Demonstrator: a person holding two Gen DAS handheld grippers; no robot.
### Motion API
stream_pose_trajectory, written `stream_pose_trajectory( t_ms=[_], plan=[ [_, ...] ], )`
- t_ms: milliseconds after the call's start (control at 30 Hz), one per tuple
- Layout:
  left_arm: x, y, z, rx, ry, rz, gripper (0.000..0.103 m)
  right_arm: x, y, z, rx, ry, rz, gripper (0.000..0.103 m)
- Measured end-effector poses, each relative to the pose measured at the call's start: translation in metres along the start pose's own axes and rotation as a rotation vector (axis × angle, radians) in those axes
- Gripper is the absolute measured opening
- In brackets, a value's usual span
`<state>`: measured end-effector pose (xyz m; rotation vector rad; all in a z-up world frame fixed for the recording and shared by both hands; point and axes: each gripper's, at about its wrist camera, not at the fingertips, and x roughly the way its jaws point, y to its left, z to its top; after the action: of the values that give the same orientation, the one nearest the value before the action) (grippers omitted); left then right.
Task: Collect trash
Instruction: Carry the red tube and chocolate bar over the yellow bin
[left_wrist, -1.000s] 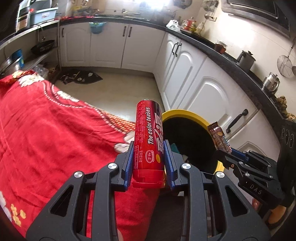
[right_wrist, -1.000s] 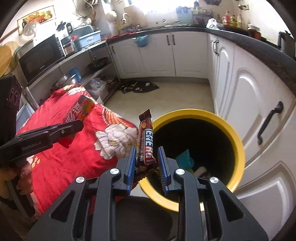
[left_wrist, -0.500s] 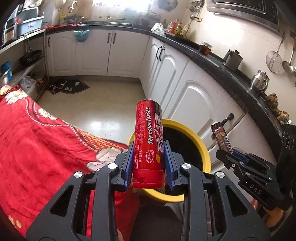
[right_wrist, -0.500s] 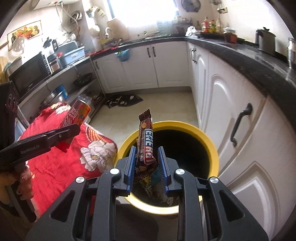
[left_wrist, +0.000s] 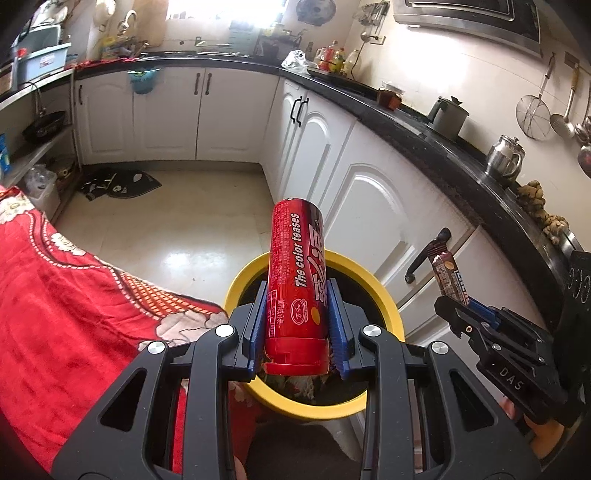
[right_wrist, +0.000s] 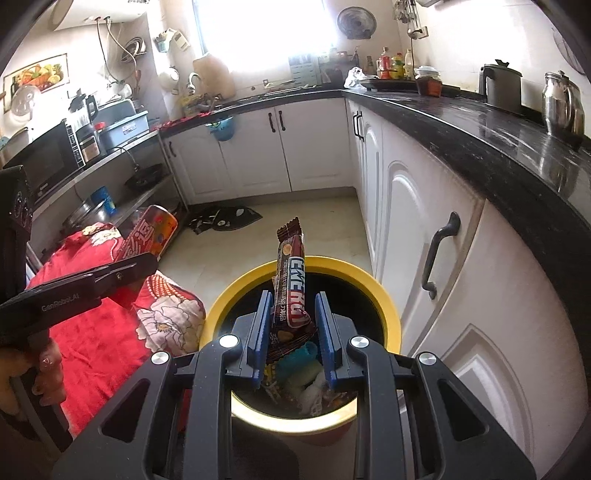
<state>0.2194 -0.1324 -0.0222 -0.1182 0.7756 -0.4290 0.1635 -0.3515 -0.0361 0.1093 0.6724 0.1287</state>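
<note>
The red snack tube stands upright between the blue pads of the left gripper, whose jaws are clenched on its lower part; its base hangs above the near half of the yellow-rimmed bin. The brown snack bar wrapper is pinched at its lower end by the jaws of the right gripper and rises tilted a little to the left, also over the bin's mouth. Inside the bin lie crumpled wrappers and a teal scrap. To the left of the bin, touching its rim, hangs a red flowered cloth. To the right of the bin stand white cupboard doors under a black bench. Beyond the bin, pale floor runs to a dark mat.
</note>
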Motion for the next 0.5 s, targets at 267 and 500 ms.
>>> stream_pose_trajectory(
  t_ms=[267,500],
  plan=[
    [0.011,-0.006,-0.004,0.020,-0.002,-0.017,0.023,0.008,-0.002,-0.008,-0.005,0.008,-0.035,0.023],
    [0.022,-0.008,-0.009,0.032,-0.012,-0.031,0.023,0.017,0.001,-0.016,-0.015,-0.005,-0.060,0.024]
  ],
)
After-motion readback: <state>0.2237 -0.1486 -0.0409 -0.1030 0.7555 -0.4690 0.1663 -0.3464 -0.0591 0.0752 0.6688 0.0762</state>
